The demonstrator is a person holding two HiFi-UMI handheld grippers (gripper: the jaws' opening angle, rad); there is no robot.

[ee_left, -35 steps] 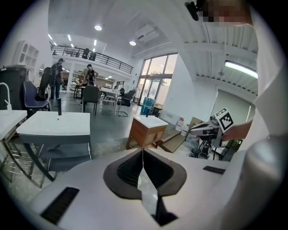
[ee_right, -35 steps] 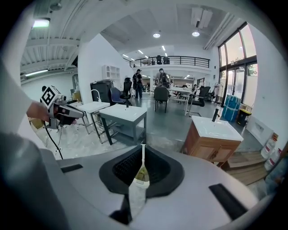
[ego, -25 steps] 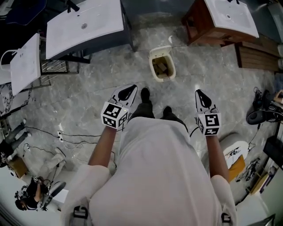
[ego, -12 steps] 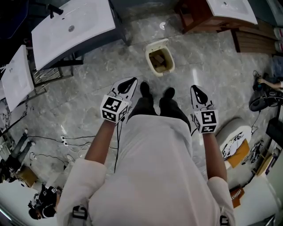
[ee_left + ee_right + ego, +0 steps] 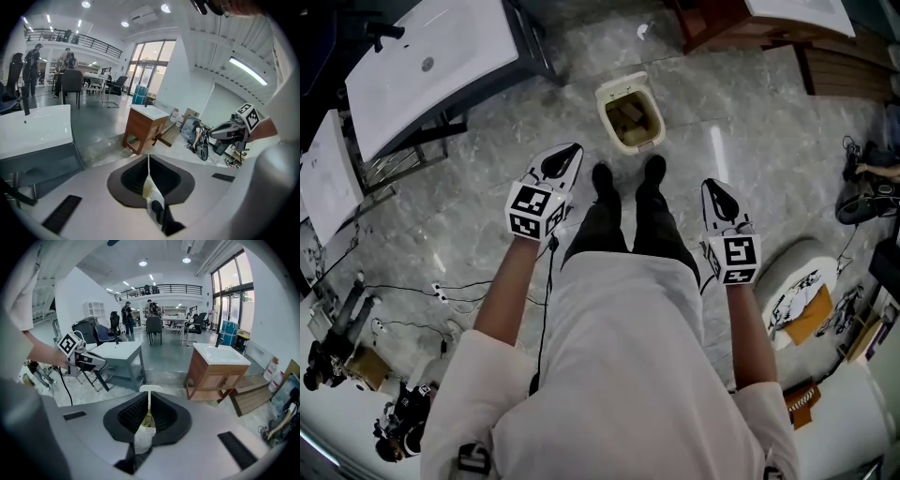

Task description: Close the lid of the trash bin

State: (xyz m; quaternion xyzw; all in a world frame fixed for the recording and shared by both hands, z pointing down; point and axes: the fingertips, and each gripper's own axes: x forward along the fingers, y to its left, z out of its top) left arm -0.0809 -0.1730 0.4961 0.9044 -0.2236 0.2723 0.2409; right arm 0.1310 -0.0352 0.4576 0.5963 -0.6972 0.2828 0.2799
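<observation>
A cream trash bin [image 5: 630,114] stands on the grey floor just ahead of my shoes, its lid tipped up and brownish rubbish showing inside. My left gripper [image 5: 572,152] hangs to the bin's lower left, well short of it, jaws shut and empty. Lower at the right, my right gripper [image 5: 712,187] is also shut on nothing. In the left gripper view the left gripper [image 5: 148,157] shows a sliver of the bin [image 5: 148,188] through the slit between its jaws. In the right gripper view the bin's raised lid [image 5: 150,389] peeks over the right gripper [image 5: 149,395].
Two white basin tops on dark frames [image 5: 422,66] stand at the left. A wooden vanity [image 5: 727,28] and slatted boards [image 5: 848,70] sit at the top right. Cables [image 5: 441,291] trail on the floor at the left, and a round white object [image 5: 797,281] lies at the right.
The person has stepped up to the bin, so the shoes now stand right before it. Both grippers came forward and lower. Their jaws stayed shut.
</observation>
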